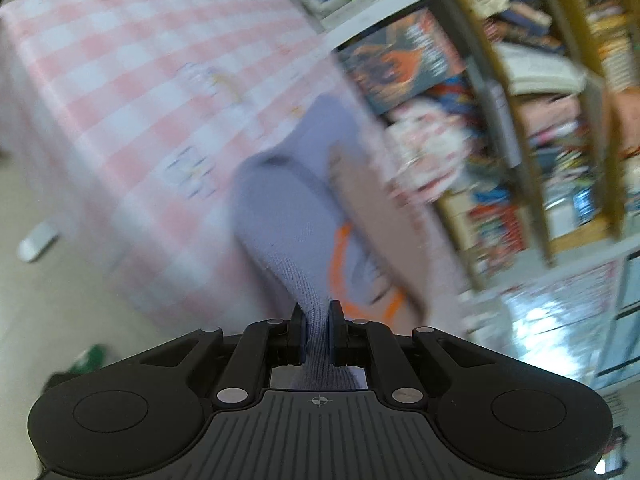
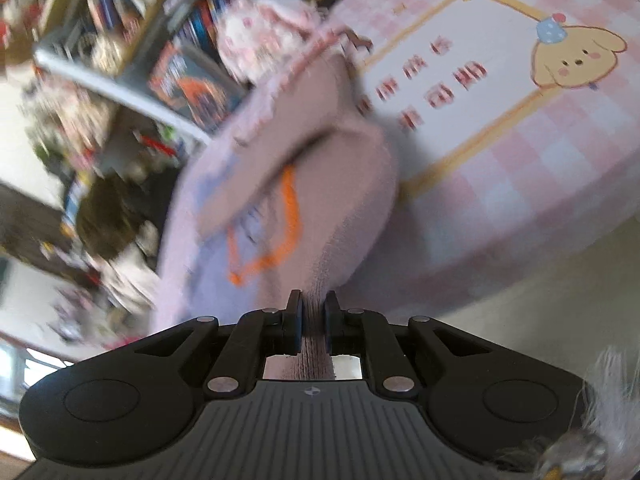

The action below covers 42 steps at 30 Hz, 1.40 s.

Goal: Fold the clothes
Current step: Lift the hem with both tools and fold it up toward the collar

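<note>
The left gripper (image 1: pixel 318 334) is clamping a bunched fold of the lavender knit garment (image 1: pixel 288 216), its jaws drawn narrow with the ribbed cloth squeezed between the pads. The right gripper (image 2: pixel 312 326) is pinching another part of the same garment (image 2: pixel 320 184), a pinkish-mauve stretch of knit, in an equally narrow grip. Between the two grips the garment is hanging in a loose sag, showing an orange outlined print (image 2: pixel 288 216) on its face.

The landmark is the table with the pink checked cloth (image 1: pixel 132 80). The garment is hanging over that table's near edge, partly above the cloth and partly out over the floor. In the right wrist view the cloth's printed panel with a cartoon dog (image 2: pixel 576 60) is lying flat and uncovered beyond the garment, giving open surface there. The table's rounded near edge is dropping away to the pale floor (image 2: pixel 560 280), which is bare beside the table. On the far side of the table, crowded bookshelves (image 1: pixel 520 120) are standing close to its edge, leaving little room that way. Both views are blurred.
</note>
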Tool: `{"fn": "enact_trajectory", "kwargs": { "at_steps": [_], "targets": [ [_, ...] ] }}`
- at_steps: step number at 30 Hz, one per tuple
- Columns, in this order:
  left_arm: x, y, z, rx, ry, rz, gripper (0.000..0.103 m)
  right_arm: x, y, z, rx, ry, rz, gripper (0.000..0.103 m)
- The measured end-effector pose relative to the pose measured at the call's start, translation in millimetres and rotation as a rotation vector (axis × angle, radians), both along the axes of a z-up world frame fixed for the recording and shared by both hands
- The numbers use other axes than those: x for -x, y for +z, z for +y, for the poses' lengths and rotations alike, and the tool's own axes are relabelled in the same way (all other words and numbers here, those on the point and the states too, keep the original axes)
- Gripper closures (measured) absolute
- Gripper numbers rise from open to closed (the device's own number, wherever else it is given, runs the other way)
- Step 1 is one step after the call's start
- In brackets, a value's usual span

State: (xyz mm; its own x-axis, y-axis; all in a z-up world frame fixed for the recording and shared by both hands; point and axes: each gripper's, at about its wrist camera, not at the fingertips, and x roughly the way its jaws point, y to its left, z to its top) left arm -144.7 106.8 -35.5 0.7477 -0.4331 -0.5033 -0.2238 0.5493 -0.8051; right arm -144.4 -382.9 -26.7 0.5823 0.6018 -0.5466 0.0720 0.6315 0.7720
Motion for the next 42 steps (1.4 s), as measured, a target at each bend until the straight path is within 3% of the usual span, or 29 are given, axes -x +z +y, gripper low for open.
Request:
{"fn": "enact_trajectory", "kwargs": {
  "at_steps": [6,9,13,24,26,27,28,29,30,31,33,35,38,42],
  "targets": [
    [-44.2,15.9,14.6,0.122,0.073,-0.144,0.095,-33.2,30.8,-15.9,-0.198,-0.141,-0.116,0.094],
    [-77.8,26.4,16.9,0.097,0.052,-0.181,0.095,-60.5,40.7,-19.2,-0.249,-0.202,-0.137,0.094],
    [-121.6,28.9,18.3,0.083,0.035,-0.191,0.095,-97.5,51.4,-12.0,-0.223,-0.234,-0.156,0.094],
    [-199.5,-6.7,26.2,0.043,-0.017,-0.051,0.093,-187.8,24.4,7.2,-0.153,-0.311,-0.064,0.094],
    [-210.2,-11.6,26.2,0.031,-0.034,-0.020,0.087,-199.1,17.4,9.0,-0.134,-0.325,-0.035,0.092],
    [-215.0,-13.4,26.9,0.033,-0.047,-0.009,0.083,-203.9,15.0,9.7,-0.120,-0.335,-0.022,0.088],
    [-218.2,-14.1,28.8,0.046,-0.056,-0.007,0.071,-207.5,14.0,10.2,-0.098,-0.348,-0.015,0.069],
    [-221.2,-14.6,31.0,0.061,-0.064,-0.008,0.048,-210.2,14.4,10.6,-0.073,-0.363,-0.016,0.057],
    [-220.3,-11.4,34.5,0.053,-0.054,-0.031,0.037,-211.2,16.6,11.0,-0.043,-0.377,-0.029,0.045],
    [-218.9,-7.8,38.2,0.041,-0.041,-0.058,0.028,-211.9,19.0,11.5,-0.018,-0.380,-0.045,0.044],
    [-217.1,-1.6,46.1,0.014,-0.022,-0.101,0.028,-213.4,23.8,12.6,0.035,-0.365,-0.077,0.044],
    [-218.9,0.6,49.1,-0.074,-0.020,-0.078,0.028,-214.3,28.6,16.6,0.119,-0.339,-0.099,0.044],
    [-222.0,0.7,45.2,-0.242,-0.047,-0.044,0.028,-216.5,31.2,34.0,0.316,-0.261,-0.135,0.044],
    [-223.0,-3.5,26.0,-0.401,-0.124,-0.068,0.030,-223.1,23.2,59.1,0.556,-0.151,-0.171,0.049]
  ]
}}
